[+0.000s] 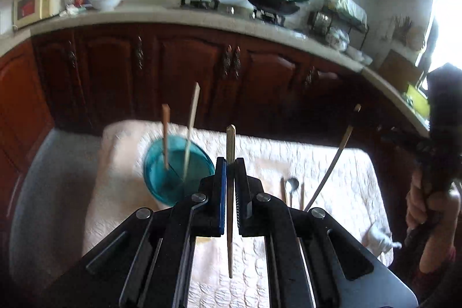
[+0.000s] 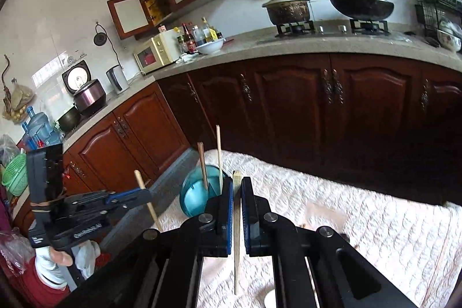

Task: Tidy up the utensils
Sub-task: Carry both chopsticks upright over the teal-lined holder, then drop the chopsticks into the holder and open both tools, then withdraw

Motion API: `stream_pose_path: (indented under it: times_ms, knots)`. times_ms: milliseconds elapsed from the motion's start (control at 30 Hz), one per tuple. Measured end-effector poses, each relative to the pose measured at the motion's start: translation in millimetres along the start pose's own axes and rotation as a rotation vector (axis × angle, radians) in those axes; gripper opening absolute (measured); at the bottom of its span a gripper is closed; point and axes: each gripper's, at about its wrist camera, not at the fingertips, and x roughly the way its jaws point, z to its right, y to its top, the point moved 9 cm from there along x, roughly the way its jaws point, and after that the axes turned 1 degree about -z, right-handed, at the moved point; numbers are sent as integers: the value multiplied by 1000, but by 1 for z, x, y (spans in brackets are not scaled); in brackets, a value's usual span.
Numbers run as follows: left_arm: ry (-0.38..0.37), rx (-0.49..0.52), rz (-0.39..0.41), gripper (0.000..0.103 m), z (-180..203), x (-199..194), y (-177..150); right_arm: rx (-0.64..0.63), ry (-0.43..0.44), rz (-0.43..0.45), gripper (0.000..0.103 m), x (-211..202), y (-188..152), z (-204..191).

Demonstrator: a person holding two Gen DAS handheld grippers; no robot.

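Note:
My left gripper (image 1: 230,162) is shut on a wooden chopstick (image 1: 230,201) held upright above the quilted cloth (image 1: 317,160). A blue glass cup (image 1: 173,172) stands just left of it with two chopsticks (image 1: 190,132) in it. My right gripper (image 2: 236,182) is shut on another chopstick (image 2: 236,227); the cup (image 2: 196,192) is just left of its tips. The right gripper also shows at the right edge of the left wrist view, holding its chopstick (image 1: 335,160). A spoon (image 1: 290,186) and more chopsticks lie on the cloth.
Dark red cabinets (image 1: 179,68) and a grey counter (image 2: 260,48) run behind the cloth-covered table. A pot (image 2: 288,7) and a wok (image 2: 361,5) sit on the stove. A microwave (image 2: 156,51) and bottles stand at the left.

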Motion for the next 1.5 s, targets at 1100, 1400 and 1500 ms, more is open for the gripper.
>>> stream_pose_path:
  times_ms: [1100,1400,1500]
  knots:
    - [296,-66,166,4,-102,67,64,11,-38,84,5,144,101,-31]
    - [314,-63,76,4,-107,98,34,22,-38,-63,5,202,55,-15]
    - [312,-71,47,4,-108,106,25,36,-34,-103,5,216,41,-10]
